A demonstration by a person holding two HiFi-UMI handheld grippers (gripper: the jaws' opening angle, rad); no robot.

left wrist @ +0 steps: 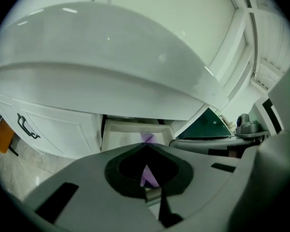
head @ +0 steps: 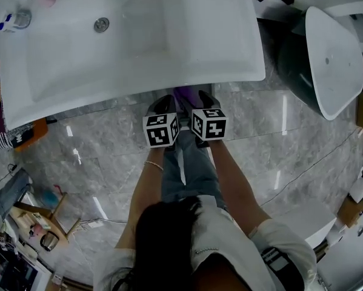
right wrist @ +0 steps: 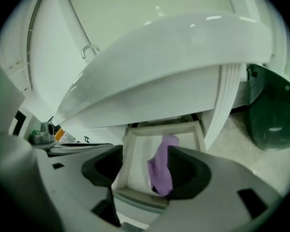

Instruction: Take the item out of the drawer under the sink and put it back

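Note:
A purple cloth (right wrist: pixel 160 170) lies lengthwise in the open white drawer (right wrist: pixel 135 164) under the sink (head: pixel 139 35). My right gripper (right wrist: pixel 145 151) hovers above the drawer's front with its jaws wide open; the cloth shows between them, close to the right-hand jaw, which hides part of it. My left gripper (left wrist: pixel 145 145) is beside it, fingertips meeting, and the cloth (left wrist: pixel 148 175) shows through the gap behind the tips. From the head view both grippers (head: pixel 163 105) (head: pixel 205 99) sit side by side at the sink's front edge, the cloth (head: pixel 184 96) between them.
The sink's overhang (left wrist: pixel 111 57) hangs right above the drawer (left wrist: pixel 125 129). A shut cabinet door with a dark handle (left wrist: pixel 26 124) lies left of the drawer. A dark green bin (right wrist: pixel 273 115) and a white toilet lid (head: pixel 329 59) stand to the right. The person's legs (head: pixel 187 162) are below the grippers.

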